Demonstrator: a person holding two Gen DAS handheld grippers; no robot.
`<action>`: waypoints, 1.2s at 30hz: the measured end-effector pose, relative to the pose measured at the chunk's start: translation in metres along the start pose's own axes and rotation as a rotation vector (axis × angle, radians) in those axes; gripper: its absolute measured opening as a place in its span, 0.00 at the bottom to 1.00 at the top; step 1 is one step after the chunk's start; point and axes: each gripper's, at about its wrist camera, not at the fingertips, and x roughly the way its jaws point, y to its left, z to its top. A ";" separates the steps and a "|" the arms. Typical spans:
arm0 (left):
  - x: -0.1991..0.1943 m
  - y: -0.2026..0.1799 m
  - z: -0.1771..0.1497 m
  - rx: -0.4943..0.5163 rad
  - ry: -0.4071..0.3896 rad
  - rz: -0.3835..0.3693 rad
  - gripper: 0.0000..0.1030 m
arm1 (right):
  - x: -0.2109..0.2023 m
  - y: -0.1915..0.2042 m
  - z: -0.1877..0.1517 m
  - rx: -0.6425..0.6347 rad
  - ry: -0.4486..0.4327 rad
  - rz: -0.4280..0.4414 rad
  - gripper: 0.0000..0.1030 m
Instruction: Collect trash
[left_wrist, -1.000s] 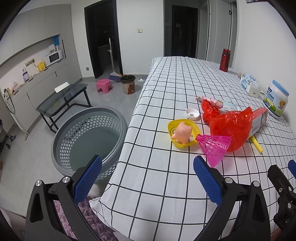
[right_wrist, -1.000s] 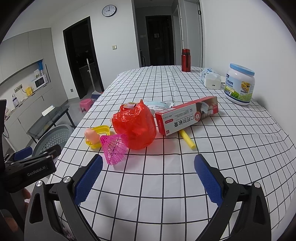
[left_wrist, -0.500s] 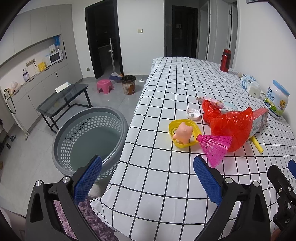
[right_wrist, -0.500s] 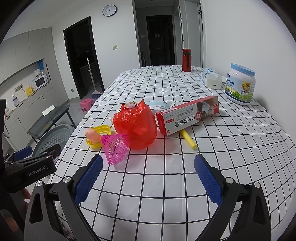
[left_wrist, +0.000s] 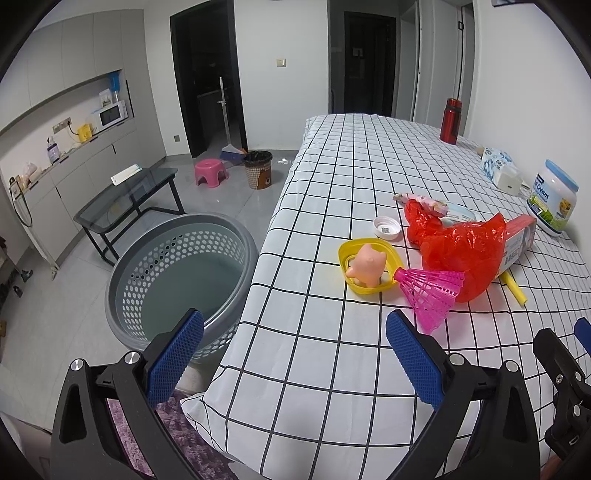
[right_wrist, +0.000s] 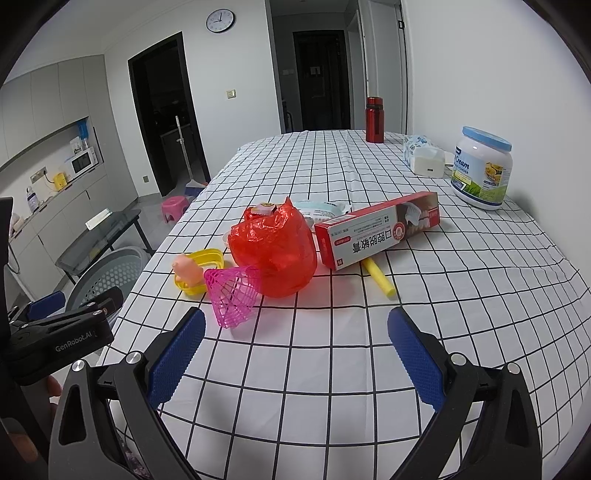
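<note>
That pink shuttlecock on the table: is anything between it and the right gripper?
Nothing visible. The right gripper is open, and only bare checked tablecloth lies between it and the pink shuttlecock, the nearest item. The red plastic bag sits behind the shuttlecock, touching it.
</note>
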 end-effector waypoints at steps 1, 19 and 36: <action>0.000 0.001 0.000 -0.002 0.000 0.000 0.94 | 0.001 0.000 0.000 0.000 -0.001 0.001 0.92; 0.002 -0.001 -0.003 -0.001 0.003 0.011 0.94 | 0.002 -0.002 0.000 0.003 -0.001 0.009 0.92; 0.036 -0.016 -0.011 0.012 0.068 -0.025 0.94 | 0.027 -0.026 -0.011 0.045 0.048 -0.004 0.92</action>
